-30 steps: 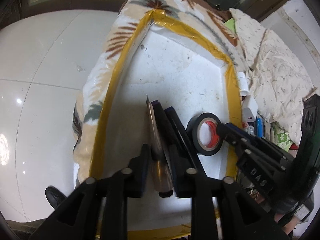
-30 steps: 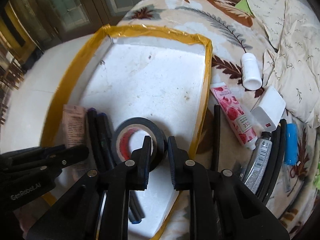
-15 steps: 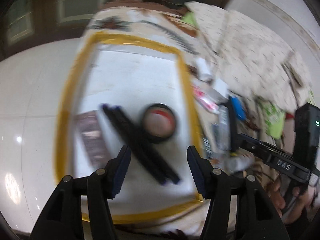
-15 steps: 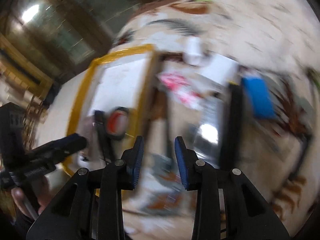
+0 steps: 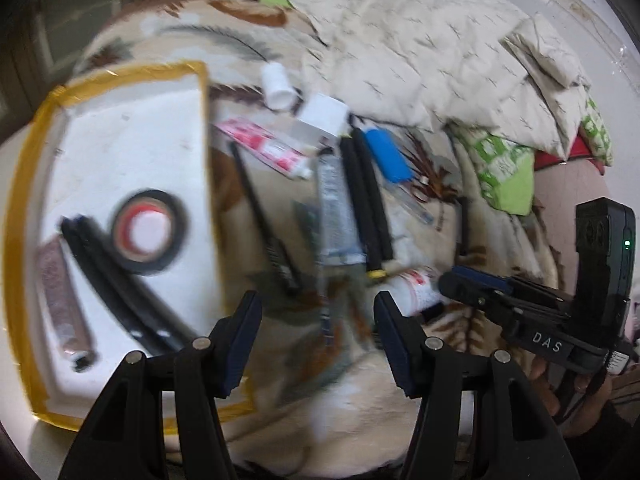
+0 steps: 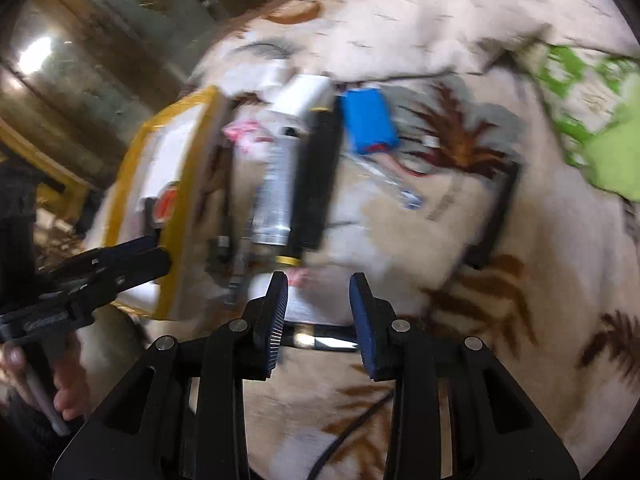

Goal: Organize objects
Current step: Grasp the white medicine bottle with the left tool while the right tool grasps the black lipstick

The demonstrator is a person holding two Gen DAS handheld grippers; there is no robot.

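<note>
A white tray with a yellow taped rim (image 5: 24,184) lies on the bed at the left; it holds a black tape roll (image 5: 149,231), black pens (image 5: 116,284) and a brown sachet (image 5: 60,300). Loose items lie on the blanket to its right: a pink tube (image 5: 264,148), a silver tube (image 5: 338,208), black pens (image 5: 368,200), a blue battery (image 5: 387,154), a white bottle (image 5: 278,86) and a white box (image 5: 322,118). My left gripper (image 5: 318,312) is open and empty above the blanket. My right gripper (image 6: 318,292) is open and empty near a red-and-white tube (image 5: 416,288).
A cream quilt (image 5: 440,48) and a green patterned cloth (image 5: 504,172) are piled at the back right. The leaf-print blanket (image 6: 520,280) covers the bed. A black cable (image 6: 352,432) runs under the right gripper.
Both grippers have opened and swung right, off the tray and over the loose items on the blanket. The sachet and pens my left gripper held now lie in the tray.
</note>
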